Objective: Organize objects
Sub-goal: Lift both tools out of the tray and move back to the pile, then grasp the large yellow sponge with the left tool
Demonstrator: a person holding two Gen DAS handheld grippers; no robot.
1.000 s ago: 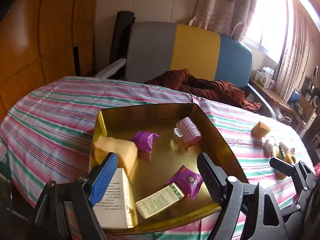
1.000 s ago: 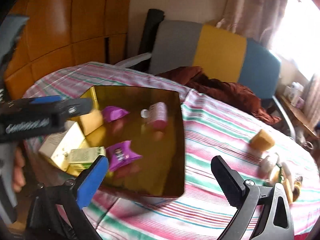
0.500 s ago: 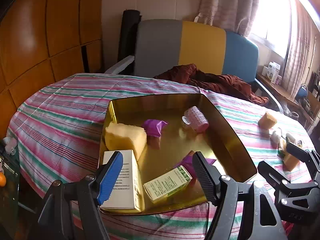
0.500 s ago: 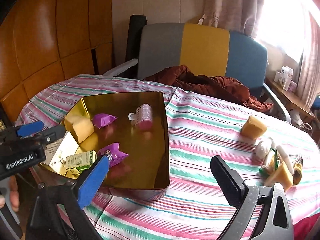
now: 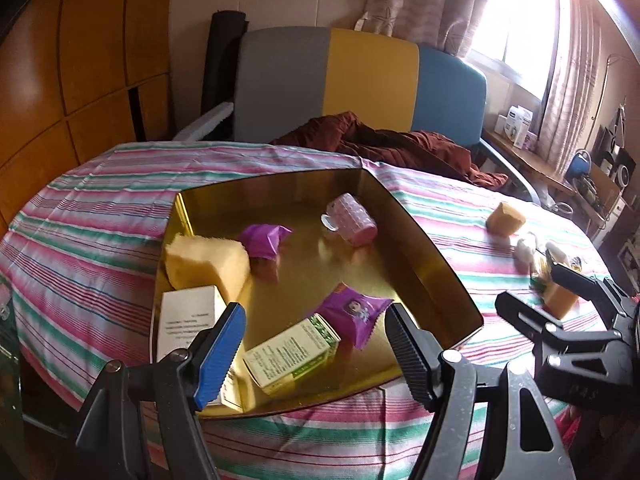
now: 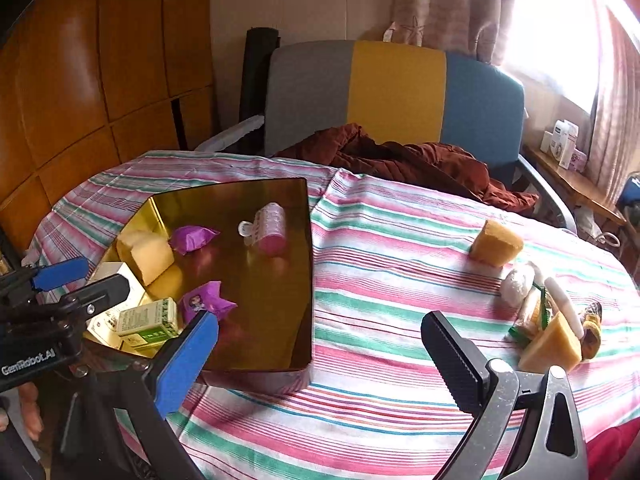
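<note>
Since the earlier frames: jaws of left gripper (image 5: 314, 338) narrowed, both cameras shifted over the table; contents of shallow gold metal tray (image 5: 430, 264) unmoved. Left gripper, blue-padded and black-ribbed fingers apart, nothing between them, hovering over near edge of tray above small green-and-white carton (image 5: 290, 354). Right gripper (image 6: 316, 354), fingers spread wide and empty, over pink, green and white striped tablecloth (image 6: 380, 280) just right of tray; same gripper visible at right edge of left wrist view (image 5: 560, 296).

Inside tray, from near to far: tall white printed box (image 5: 188, 322) at left near corner, partly hidden by blue pad; green-and-white carton lying tilted beside it; purple foil snack packet (image 5: 354, 312) touching the carton's far end; pale yellow sponge block (image 5: 208, 262) against left wall; crumpled purple wrapper (image 5: 264, 238) just right of sponge; pink dotted cup (image 5: 352, 220) on its side near far right corner.

On cloth, well apart from tray: orange-yellow sponge cube (image 6: 496, 242); nearer, a cluster comprising white round packet (image 6: 518, 284), white stick (image 6: 564, 306), green-trimmed wrapper (image 6: 534, 316), yellow wedge-shaped sponge (image 6: 554, 344) and a dark object (image 6: 592, 328), too small to identify.

Behind table: grey, yellow and blue chair back (image 5: 360, 84) with rust-brown cloth (image 5: 384, 148) draped over seat.
</note>
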